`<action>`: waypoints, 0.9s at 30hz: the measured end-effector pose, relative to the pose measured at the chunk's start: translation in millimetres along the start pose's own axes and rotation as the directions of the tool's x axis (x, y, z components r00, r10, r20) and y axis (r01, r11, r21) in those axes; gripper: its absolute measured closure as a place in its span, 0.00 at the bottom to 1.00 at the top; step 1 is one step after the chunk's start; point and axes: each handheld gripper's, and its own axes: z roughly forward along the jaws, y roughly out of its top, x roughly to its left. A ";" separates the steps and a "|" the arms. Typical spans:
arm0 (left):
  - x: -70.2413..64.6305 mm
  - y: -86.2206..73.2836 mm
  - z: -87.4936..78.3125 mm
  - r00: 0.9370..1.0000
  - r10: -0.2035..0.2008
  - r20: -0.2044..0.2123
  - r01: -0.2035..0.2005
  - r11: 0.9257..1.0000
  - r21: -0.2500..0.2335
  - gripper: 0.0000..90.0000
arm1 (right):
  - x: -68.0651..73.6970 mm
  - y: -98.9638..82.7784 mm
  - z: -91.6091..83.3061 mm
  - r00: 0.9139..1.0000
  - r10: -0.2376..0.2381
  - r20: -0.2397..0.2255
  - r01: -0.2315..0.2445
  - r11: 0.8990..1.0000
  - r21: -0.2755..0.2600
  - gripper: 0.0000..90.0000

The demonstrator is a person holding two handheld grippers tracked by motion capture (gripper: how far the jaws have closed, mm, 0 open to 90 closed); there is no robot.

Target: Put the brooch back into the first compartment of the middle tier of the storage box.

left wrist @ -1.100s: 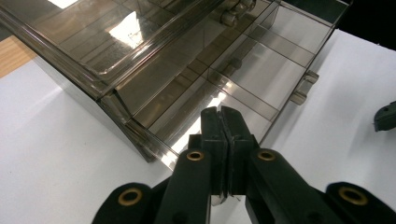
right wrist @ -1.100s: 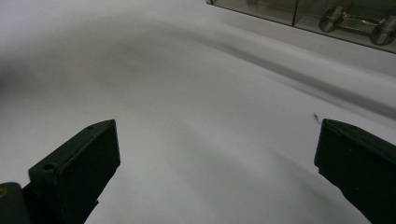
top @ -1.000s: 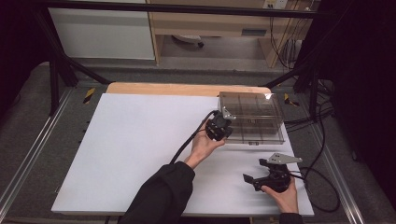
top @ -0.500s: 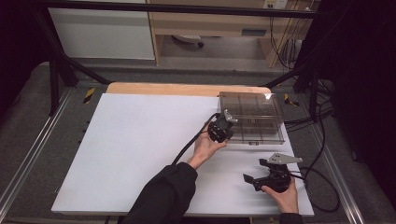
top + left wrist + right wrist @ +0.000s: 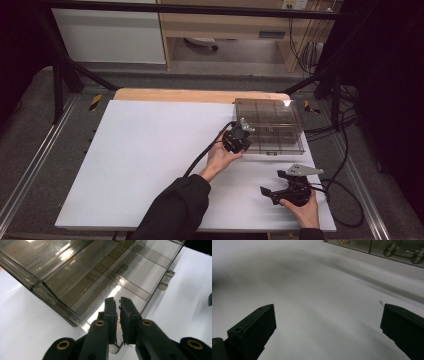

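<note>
A smoky clear compartment box (image 5: 272, 120) lies shut at the table's far right. My left gripper (image 5: 245, 145) is at its front left corner. In the left gripper view its jaws (image 5: 118, 301) reach over the box (image 5: 82, 277) edge. They have just been opening and stand a narrow slit apart, with a clear latch tab (image 5: 114, 348) low between them. A second latch (image 5: 166, 280) sticks out farther along the edge. My right gripper (image 5: 267, 196) rests near the table's front right, open wide (image 5: 328, 315) over bare white surface, holding nothing.
The white table top (image 5: 150, 150) has wide free room left of the box. Small metal parts (image 5: 402, 251) lie inside the box's compartments. Black cables (image 5: 345, 165) trail off the right edge. A metal frame rail (image 5: 30, 170) runs along the left.
</note>
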 end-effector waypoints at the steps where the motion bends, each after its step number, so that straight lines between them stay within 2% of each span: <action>1: -0.2 0.9 -3.6 1.000 0.005 -0.002 -0.005 1.000 -0.008 0.91 | 0.0 0.0 -0.1 1.000 0.000 0.000 0.000 1.000 0.000 0.01; 7: -0.7 1.9 -16.2 1.000 0.021 -0.012 -0.021 0.999 -0.024 0.83 | 0.3 0.0 0.1 1.000 0.002 0.000 -0.002 1.000 0.004 0.01; 13: -0.3 -4.3 -30.6 1.000 0.022 -0.022 -0.023 0.999 -0.046 0.77 | 0.3 -0.2 0.5 1.000 0.000 0.000 0.000 1.000 0.004 0.01; 22: 5.1 -21.9 -52.1 0.999 0.008 -0.038 -0.011 0.998 -0.056 0.66 | 0.5 -0.2 0.8 1.000 0.003 0.001 -0.003 1.000 0.007 0.01; 27: 9.5 -34.5 -62.5 0.999 -0.018 -0.037 0.016 0.998 -0.059 0.58 | 0.5 -0.2 1.0 1.000 0.003 0.003 -0.003 1.000 0.007 0.01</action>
